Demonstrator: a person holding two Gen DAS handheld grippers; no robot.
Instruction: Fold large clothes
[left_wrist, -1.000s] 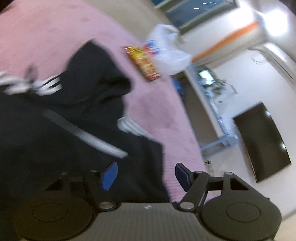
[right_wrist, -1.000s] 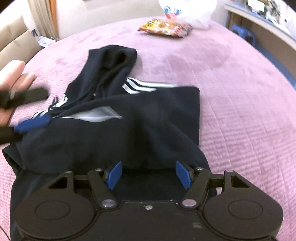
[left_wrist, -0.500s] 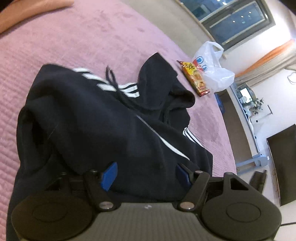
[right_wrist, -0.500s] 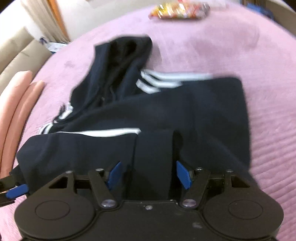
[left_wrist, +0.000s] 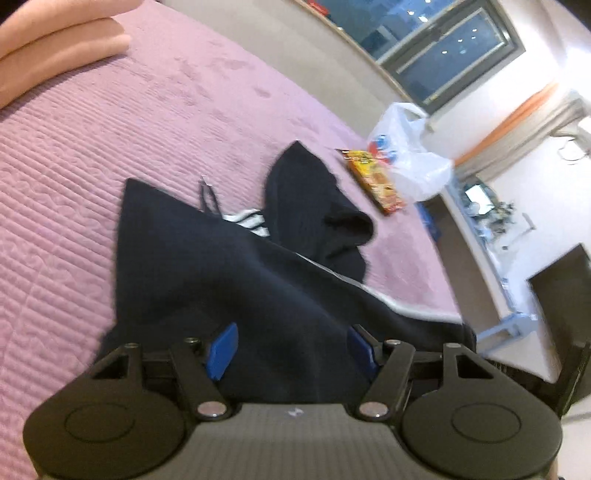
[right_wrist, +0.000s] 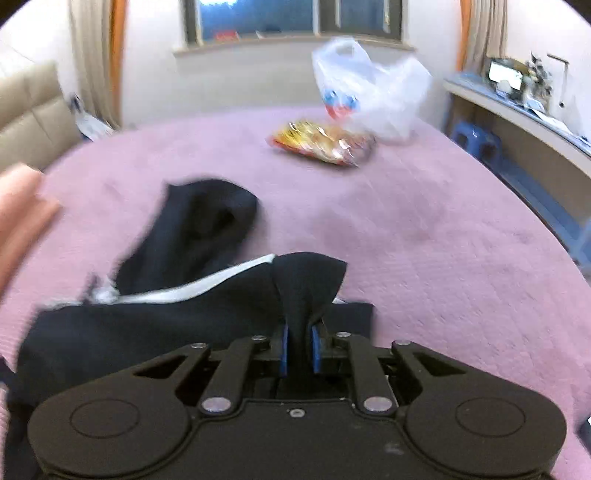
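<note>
A dark navy hoodie (left_wrist: 221, 266) with white stripes lies crumpled on the pink bedspread (left_wrist: 74, 184), its hood (left_wrist: 306, 192) at the far end. My left gripper (left_wrist: 291, 343) hovers over the near part of the hoodie. Its jaws are closing but still stand wide, with fabric between the blue pads (left_wrist: 221, 347) and no visible pinch. In the right wrist view the hoodie (right_wrist: 147, 325) spreads to the left, beyond it the hood (right_wrist: 207, 229). My right gripper (right_wrist: 300, 343) is closing and its pads pinch a raised fold of the dark fabric (right_wrist: 306, 280).
A yellow-red snack packet (right_wrist: 321, 142) and a white plastic bag (right_wrist: 369, 96) sit at the bed's far end. Pink pillows (left_wrist: 55, 48) lie at the left. A desk (right_wrist: 517, 103), a blue stool (right_wrist: 476, 142) and a dark screen (left_wrist: 561, 288) stand past the bed's right edge.
My right gripper went from wide open to pinched on a fold of the hoodie and lifted it. The left gripper swung to a new angle over the garment, jaws still apart.
</note>
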